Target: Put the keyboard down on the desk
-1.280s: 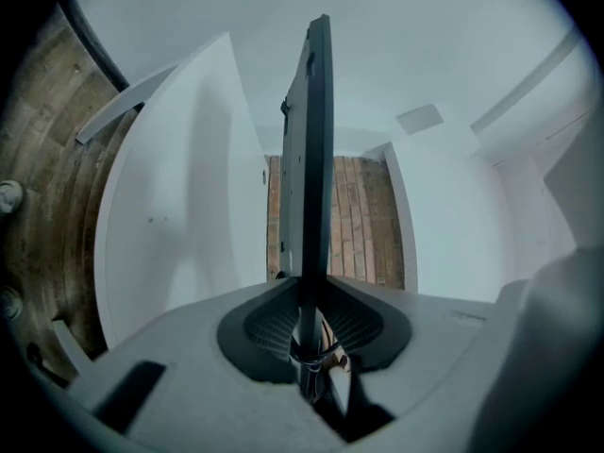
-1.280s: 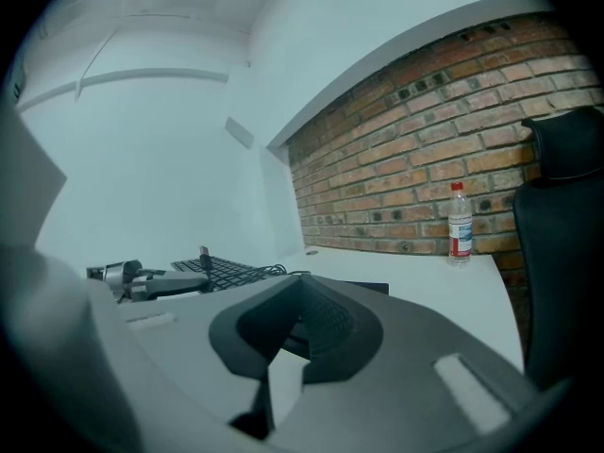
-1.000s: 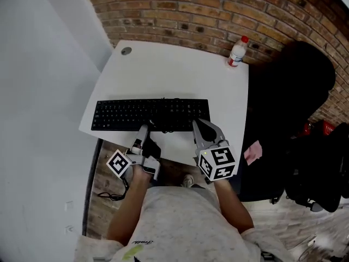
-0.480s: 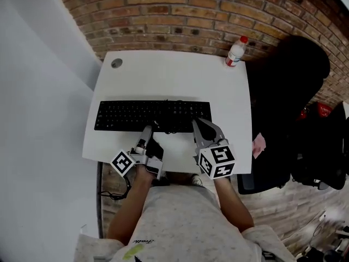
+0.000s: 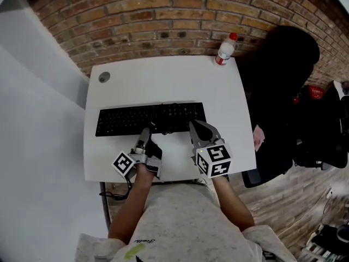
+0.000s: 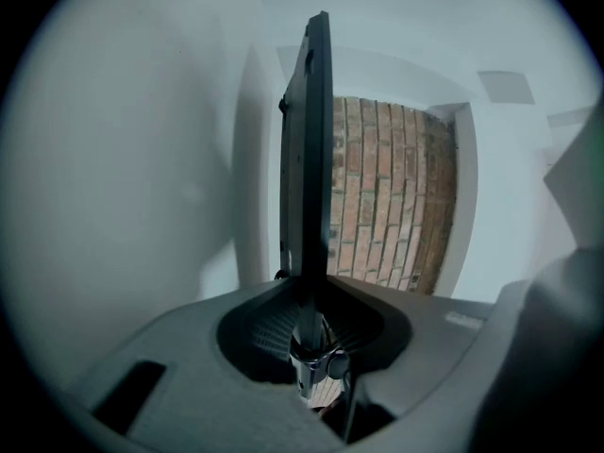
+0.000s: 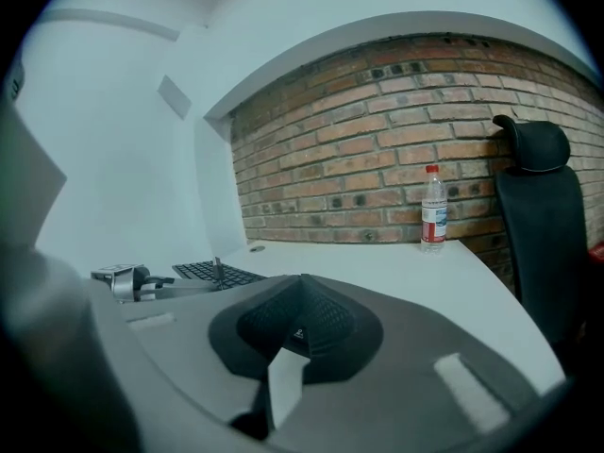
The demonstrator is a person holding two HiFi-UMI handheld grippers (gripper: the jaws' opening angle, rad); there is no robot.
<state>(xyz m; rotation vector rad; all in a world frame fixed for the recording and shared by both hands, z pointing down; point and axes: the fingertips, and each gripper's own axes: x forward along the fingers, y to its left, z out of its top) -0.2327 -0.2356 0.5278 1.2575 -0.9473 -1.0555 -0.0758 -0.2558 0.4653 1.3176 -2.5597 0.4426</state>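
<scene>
A black keyboard [image 5: 152, 118] lies lengthwise over the white desk [image 5: 163, 78]. My left gripper [image 5: 145, 135] is shut on the middle of its near edge. In the left gripper view the keyboard [image 6: 309, 149] stands edge-on between the jaws of the left gripper [image 6: 308, 321]. I cannot tell whether it rests on the desk or hangs just above it. My right gripper [image 5: 193, 127] sits at the keyboard's near right edge, its jaws together with nothing between them. From the right gripper [image 7: 300, 297] the keyboard [image 7: 215, 272] shows off to the left.
A plastic bottle [image 5: 224, 48] with a red cap stands at the desk's far right corner, against the brick wall [image 5: 163, 10]. A black chair [image 5: 281, 86] is right of the desk. A round cable hole [image 5: 104, 77] marks the far left corner.
Both grippers and the keyboard have moved forward from the desk's near edge to over the desktop. The grip on the keyboard is unchanged.
</scene>
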